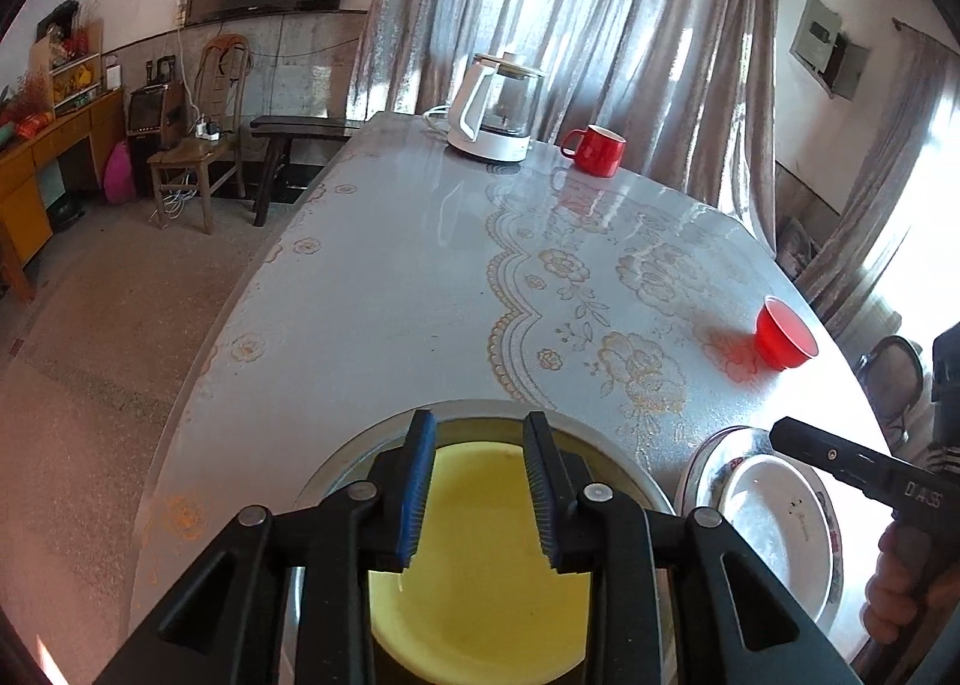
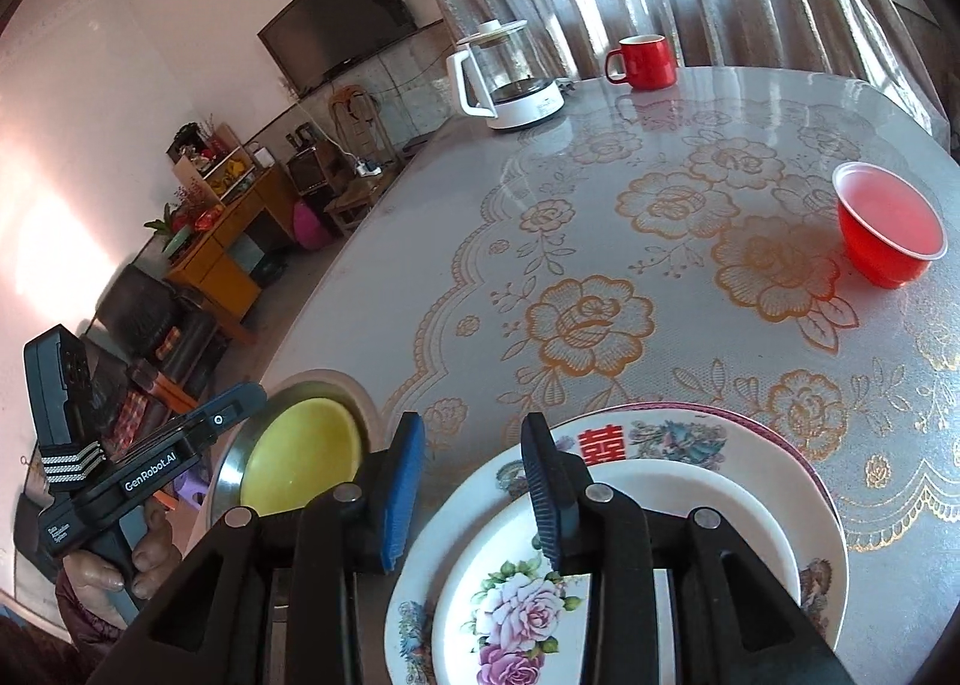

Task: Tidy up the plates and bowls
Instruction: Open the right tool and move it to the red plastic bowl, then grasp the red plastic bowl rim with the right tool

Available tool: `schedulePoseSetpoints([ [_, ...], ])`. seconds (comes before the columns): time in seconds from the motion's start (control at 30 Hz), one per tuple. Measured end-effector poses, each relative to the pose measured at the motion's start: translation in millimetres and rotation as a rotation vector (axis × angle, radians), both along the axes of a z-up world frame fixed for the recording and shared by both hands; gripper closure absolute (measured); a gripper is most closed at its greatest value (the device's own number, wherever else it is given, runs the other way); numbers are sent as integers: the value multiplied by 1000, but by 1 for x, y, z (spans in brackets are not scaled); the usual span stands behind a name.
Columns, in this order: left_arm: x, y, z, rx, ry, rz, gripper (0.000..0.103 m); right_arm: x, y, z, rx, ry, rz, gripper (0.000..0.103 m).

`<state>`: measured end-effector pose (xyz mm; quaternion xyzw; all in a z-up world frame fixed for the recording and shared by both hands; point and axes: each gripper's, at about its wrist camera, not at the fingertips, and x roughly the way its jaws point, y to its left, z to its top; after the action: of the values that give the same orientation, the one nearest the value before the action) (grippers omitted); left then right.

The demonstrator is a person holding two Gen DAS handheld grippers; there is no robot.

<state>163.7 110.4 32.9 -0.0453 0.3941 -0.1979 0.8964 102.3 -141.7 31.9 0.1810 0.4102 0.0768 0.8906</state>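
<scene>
I am hovering the left gripper (image 1: 480, 481) over the yellow bowl (image 1: 480, 565) at the bottom centre of the left view; its jaws are standing wide with nothing between them. The yellow bowl is nesting in a steel bowl (image 1: 336, 463), presumably so the bowls are gathering in one place. In the right view, I am keeping the right gripper (image 2: 474, 487) spread wide and empty above the plates (image 2: 660, 481), low and right of centre, which are lying stacked, smaller on larger, to save room. The red bowl (image 2: 888, 229) is sitting alone at the right edge, well apart from both piles. I am judging it the piece left to bring in, most likely onto the yellow bowl.
</scene>
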Motion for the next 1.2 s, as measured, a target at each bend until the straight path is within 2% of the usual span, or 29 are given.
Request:
schedulePoseSetpoints([
  [0.17,8,-15,4,-6,23,-46,67,-2,-17,6,-23,7,-89,70],
  [0.3,13,-24,10,3,25,-88,66,-3,-42,7,9,24,-184,70],
  [0.43,19,-49,20,4,20,-142,65,-14,-70,13,-2,16,-268,70],
  [0.57,16,-82,27,21,4,-188,45,-27,-105,7,-28,46,-342,70],
  [0.73,24,-135,26,32,63,-235,45,-34,-160,-9,-6,84,-416,69],
  [0.77,26,-146,23,36,81,-241,45,-33,-169,-11,0,89,-421,66],
  [0.93,35,-208,14,37,194,-254,45,-30,-215,-22,20,78,-432,66],
  [1.07,40,-259,18,51,177,-222,48,-22,-250,-21,24,36,-406,66],
  [1.2,47,-308,18,20,196,-205,55,-6,-279,-14,3,-22,-362,76],
])
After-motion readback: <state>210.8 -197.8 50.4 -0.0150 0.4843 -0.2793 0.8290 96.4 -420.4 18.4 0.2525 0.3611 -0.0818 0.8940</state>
